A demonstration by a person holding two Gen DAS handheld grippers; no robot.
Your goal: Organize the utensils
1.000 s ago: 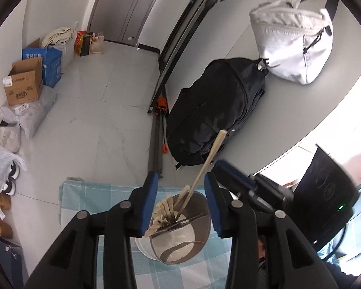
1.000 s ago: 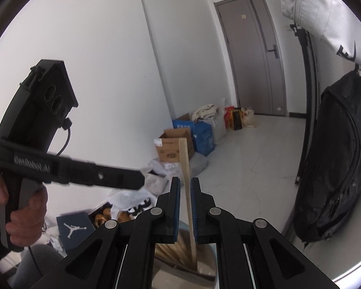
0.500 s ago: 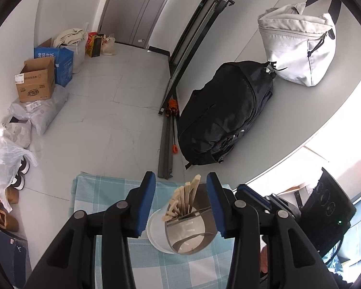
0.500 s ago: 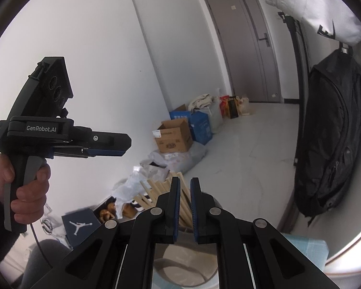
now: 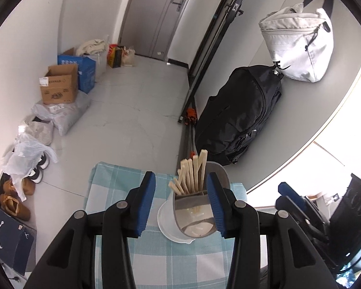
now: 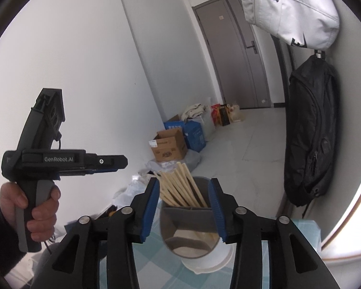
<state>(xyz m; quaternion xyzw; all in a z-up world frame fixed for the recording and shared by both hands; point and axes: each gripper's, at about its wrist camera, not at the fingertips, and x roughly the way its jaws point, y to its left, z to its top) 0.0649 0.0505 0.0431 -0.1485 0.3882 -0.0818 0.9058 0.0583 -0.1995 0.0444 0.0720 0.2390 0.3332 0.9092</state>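
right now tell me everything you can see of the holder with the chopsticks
The holder is a grey round cup with an inner divider, standing upright on a white saucer on the checked cloth. Pale wooden chopsticks fill its far compartment, fanned and leaning. Both grippers are open with nothing in them, the left gripper and the right gripper.

Black backpack (image 5: 240,118) against wall, white bag (image 5: 298,48) hung above, cardboard box (image 5: 59,86) — floor, left — grey door (image 6: 233,53) beyond

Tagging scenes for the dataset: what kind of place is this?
Probably a home or apartment entryway, not a kitchen. A grey door at the end of a tiled hall, bags hanging on the wall, and cardboard boxes and shoes along the floor.
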